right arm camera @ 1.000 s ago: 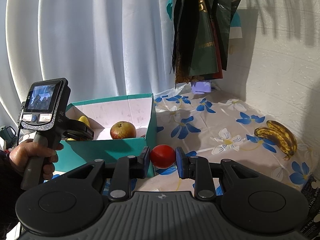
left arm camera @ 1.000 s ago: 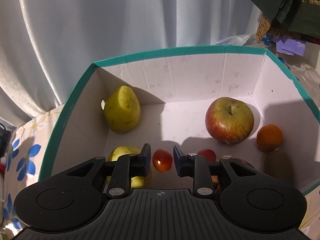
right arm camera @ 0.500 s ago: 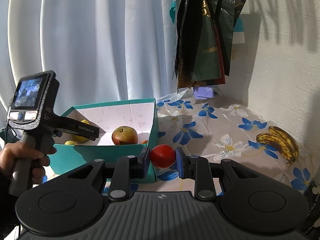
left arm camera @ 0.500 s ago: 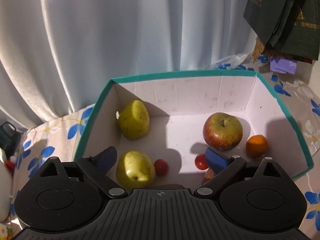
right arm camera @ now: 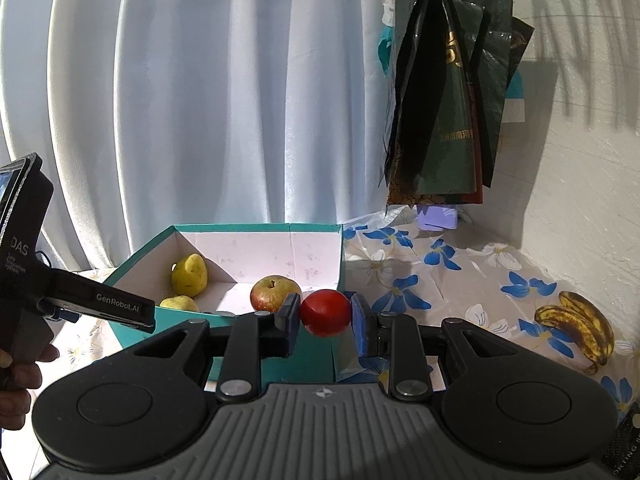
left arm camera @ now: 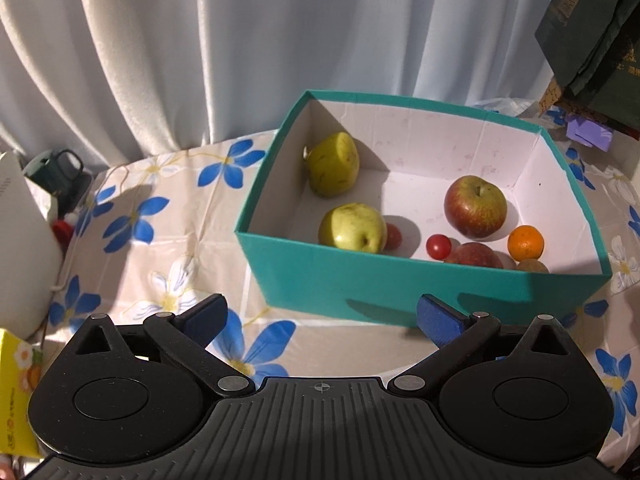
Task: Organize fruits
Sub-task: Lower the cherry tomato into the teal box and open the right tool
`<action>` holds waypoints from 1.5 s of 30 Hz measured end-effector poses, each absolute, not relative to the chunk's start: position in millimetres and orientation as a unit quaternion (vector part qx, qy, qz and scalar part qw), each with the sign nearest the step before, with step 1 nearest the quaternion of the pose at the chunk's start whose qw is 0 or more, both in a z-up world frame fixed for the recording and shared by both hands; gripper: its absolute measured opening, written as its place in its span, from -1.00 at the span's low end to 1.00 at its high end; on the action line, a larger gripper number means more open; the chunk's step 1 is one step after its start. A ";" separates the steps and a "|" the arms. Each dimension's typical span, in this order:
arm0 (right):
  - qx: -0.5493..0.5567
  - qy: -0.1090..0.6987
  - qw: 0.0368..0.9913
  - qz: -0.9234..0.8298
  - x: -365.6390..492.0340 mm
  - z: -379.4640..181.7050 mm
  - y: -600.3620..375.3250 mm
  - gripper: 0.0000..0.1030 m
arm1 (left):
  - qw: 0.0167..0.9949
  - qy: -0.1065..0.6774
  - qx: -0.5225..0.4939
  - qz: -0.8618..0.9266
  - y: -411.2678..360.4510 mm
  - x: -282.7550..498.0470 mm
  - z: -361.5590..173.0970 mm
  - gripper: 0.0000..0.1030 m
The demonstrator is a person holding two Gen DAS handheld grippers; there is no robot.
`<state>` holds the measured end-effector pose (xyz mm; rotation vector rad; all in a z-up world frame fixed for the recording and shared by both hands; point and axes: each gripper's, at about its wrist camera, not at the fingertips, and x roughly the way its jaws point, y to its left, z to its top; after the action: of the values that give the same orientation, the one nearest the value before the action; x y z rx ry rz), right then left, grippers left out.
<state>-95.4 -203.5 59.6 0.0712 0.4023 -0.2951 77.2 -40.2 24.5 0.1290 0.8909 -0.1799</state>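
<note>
My left gripper points steeply down at the flowered tablecloth, its blue-padded fingers spread wide with nothing between them, just in front of the near wall of the teal cardboard box with a white inside, which fills the middle and right of the left wrist view. In that box lie a yellow-green pear-like fruit at the upper left corner, a yellow-green apple below it, a small red cherry tomato near the centre, a large red-and-yellow apple to the right, a small orange citrus at the far right, and a reddish apple half hidden behind the near wall.

My right gripper points only slightly downward and is clamped on a round red tomato, both pads pressing its sides, at the centre of the right wrist view. It hangs in front of the box's right-hand corner. At the left edge of that view my hand grips the black handle of the left tool, its arm reaching toward the box. A bunch of brown-spotted yellow bananas lies on the cloth at the right, well apart from the box. Dark green paper bags hang on the white wall at the upper right, before a white curtain.
</note>
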 end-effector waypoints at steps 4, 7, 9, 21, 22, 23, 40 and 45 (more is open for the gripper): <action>0.031 0.199 0.971 -0.131 -87.1 60.2 -201.1 -0.49 | 0.895 0.435 0.065 -0.074 -30.4 67.3 22.9 1.00; 0.029 0.197 0.973 -0.121 -80.7 60.8 -198.4 -0.49 | 0.895 0.437 0.063 -0.063 -21.5 60.7 22.4 1.00; 0.027 0.195 0.974 -0.114 -75.8 60.3 -196.2 -0.49 | 0.894 0.440 0.062 -0.055 -14.8 57.0 21.6 1.00; 0.020 0.209 0.973 -0.091 -41.2 53.2 -189.1 -0.49 | 0.891 0.451 0.037 -0.020 20.6 42.5 19.0 1.00; 0.020 0.212 0.973 -0.091 -38.0 52.0 -189.0 -0.49 | 0.891 0.452 0.035 -0.018 22.0 42.0 18.7 1.00; 0.018 0.215 0.972 -0.090 -33.4 49.8 -189.1 -0.49 | 0.891 0.452 0.034 -0.017 23.3 41.5 18.5 1.00; 0.027 0.272 0.958 -0.092 21.9 17.8 -203.3 -0.49 | 0.890 0.454 0.038 -0.018 21.5 40.9 16.8 1.00; 0.037 0.289 0.952 -0.090 32.4 9.3 -207.2 -0.49 | 0.887 0.459 0.043 -0.021 16.5 43.5 15.0 1.00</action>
<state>32.4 -207.2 9.3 0.0749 0.5882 -0.1821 43.5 16.5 15.0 0.0891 0.9537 -0.0436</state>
